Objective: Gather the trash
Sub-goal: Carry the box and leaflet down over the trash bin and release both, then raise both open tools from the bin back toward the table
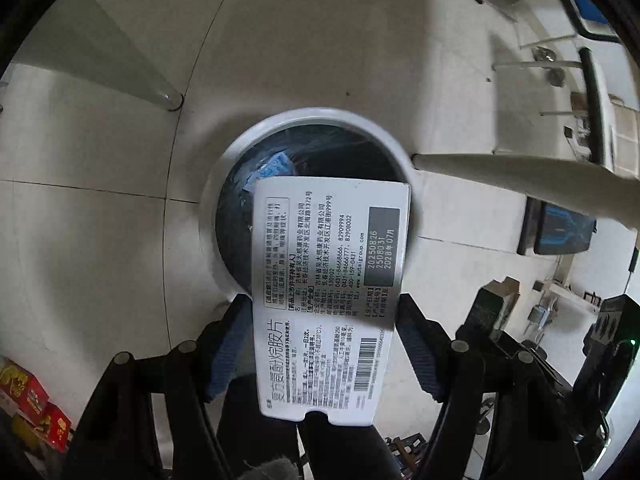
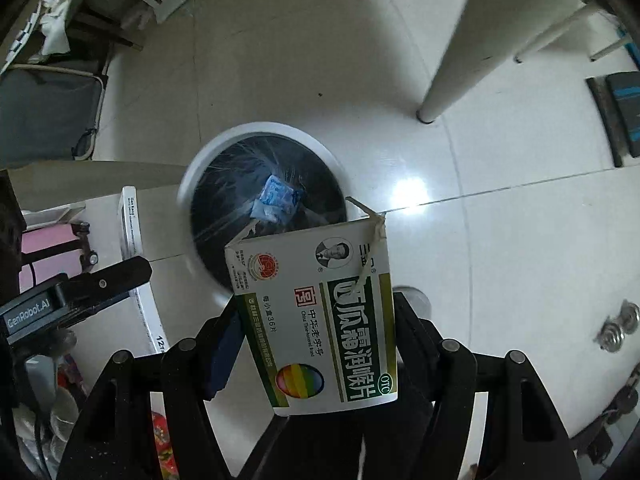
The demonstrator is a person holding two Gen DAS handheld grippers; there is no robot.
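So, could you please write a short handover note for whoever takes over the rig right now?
Left hand-held gripper: shut on a white medicine box with black print, held over the white trash bin.
Right hand-held gripper: shut on a green-and-white lozenge box with a torn top flap, above the near rim of the same bin.
Done: blue wrappers already lie in the bin's black liner.
Left: open both grippers so the boxes drop in. The right box sits near the rim, so perhaps move it forward first.
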